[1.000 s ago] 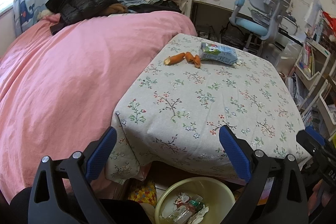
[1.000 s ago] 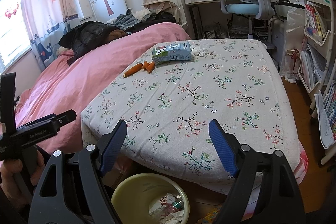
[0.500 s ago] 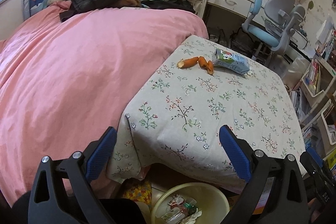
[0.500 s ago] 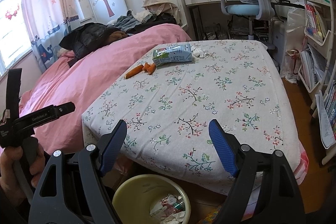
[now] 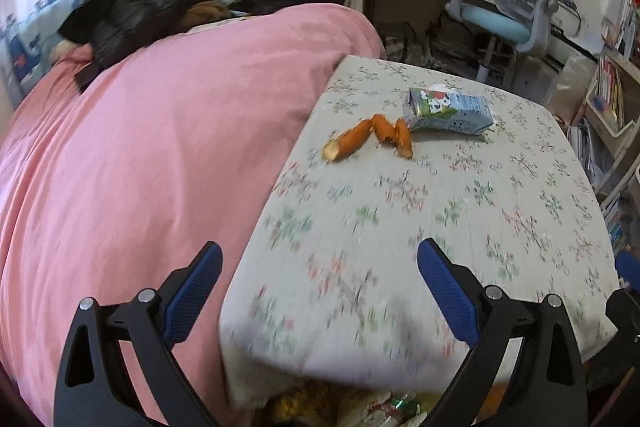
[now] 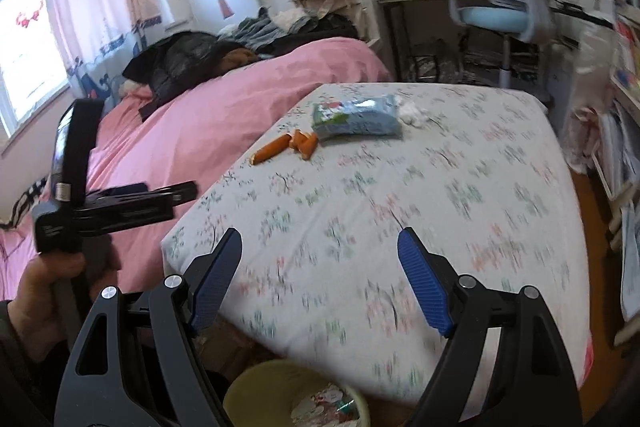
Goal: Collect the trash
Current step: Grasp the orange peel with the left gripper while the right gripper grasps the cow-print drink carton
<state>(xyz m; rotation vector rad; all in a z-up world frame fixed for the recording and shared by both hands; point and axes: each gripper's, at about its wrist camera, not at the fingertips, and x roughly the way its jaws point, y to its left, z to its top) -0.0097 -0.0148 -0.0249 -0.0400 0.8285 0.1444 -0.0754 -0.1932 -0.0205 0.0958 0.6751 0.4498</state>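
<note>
Evidently nothing was held yet: the left gripper and the right gripper both stood spread wide and empty above the near edge of the floral tablecloth, readied to reach. From the left wrist view the trash lay at about one o'clock, well apart from the fingers: carrot pieces just beside a flattened milk carton. The yellow bin sat below the table's near edge, probably to receive it.
</note>
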